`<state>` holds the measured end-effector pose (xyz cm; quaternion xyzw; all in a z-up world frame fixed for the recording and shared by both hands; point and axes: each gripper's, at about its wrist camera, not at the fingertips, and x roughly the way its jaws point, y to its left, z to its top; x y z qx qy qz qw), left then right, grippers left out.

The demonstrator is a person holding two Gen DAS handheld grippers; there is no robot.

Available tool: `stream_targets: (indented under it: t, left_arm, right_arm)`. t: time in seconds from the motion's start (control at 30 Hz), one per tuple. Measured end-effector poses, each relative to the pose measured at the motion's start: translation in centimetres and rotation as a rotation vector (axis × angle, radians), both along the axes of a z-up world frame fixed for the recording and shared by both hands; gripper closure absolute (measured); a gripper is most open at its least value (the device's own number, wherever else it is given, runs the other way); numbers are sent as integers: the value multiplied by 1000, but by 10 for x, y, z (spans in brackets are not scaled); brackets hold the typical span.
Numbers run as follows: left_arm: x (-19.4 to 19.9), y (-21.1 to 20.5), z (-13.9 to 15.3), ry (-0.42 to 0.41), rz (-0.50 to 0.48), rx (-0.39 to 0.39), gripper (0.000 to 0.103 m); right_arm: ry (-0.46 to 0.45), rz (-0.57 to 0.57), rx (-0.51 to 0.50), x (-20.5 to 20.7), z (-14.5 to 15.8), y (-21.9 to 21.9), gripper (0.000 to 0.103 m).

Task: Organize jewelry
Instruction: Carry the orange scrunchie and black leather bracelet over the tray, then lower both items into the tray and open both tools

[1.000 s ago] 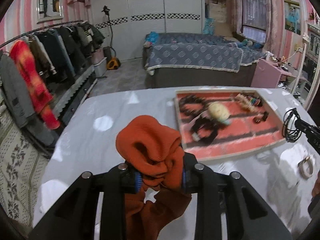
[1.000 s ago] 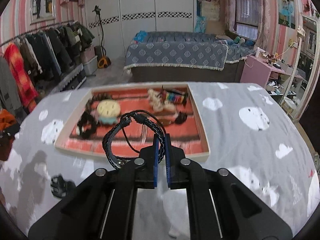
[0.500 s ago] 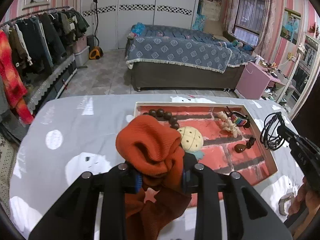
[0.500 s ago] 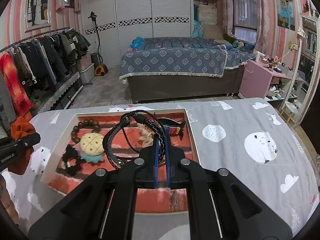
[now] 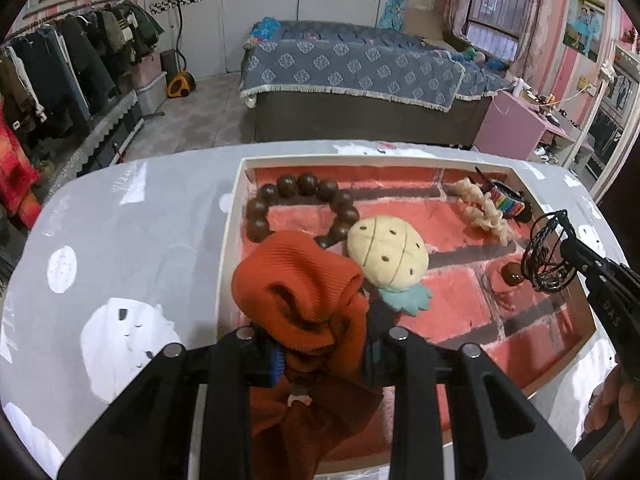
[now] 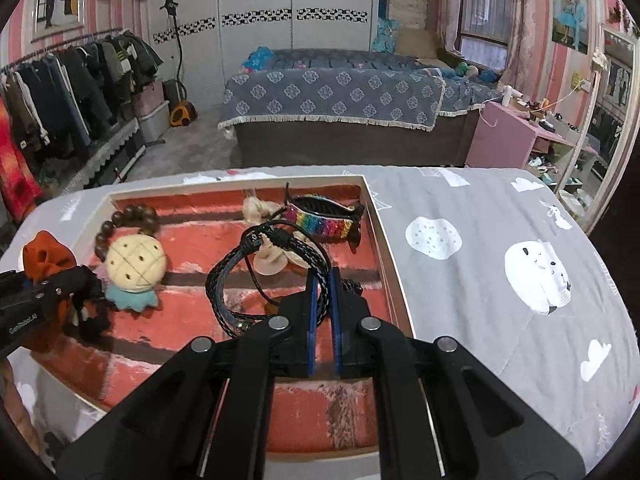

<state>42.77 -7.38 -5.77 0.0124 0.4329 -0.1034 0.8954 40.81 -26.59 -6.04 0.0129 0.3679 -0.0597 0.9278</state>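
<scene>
My left gripper [image 5: 322,354] is shut on an orange knitted scrunchie [image 5: 300,292] and holds it over the near left part of the tray [image 5: 228,232]. My right gripper [image 6: 322,300] is shut on a black braided bracelet [image 6: 240,276] and holds it above the tray's right half [image 6: 380,216]. In the tray lie a brown bead bracelet [image 5: 304,188], a cream pineapple plush clip [image 5: 386,254], a cream scrunchie [image 5: 480,208] and a rainbow woven bracelet [image 6: 324,220]. The right gripper with the black bracelet [image 5: 546,258] shows at the right in the left wrist view.
The tray sits on a table with a grey cloth printed with white animals [image 6: 500,256]. A small dark item [image 6: 54,442] lies on the cloth near the front left. Beyond the table are a bed [image 6: 332,100], a clothes rack [image 6: 64,84] and a pink side table [image 6: 512,136].
Both grippers have moved in over the tray with their items still held. The tray now sits closer and more central in both views.
</scene>
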Motion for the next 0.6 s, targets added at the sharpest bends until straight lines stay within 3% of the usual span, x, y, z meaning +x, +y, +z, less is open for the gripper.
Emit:
stream_targets:
  t: [0.6]
  left_arm:
    - [9, -9, -18, 27, -23, 59, 68]
  right_arm:
    - [87, -9, 39, 14, -32, -6, 96]
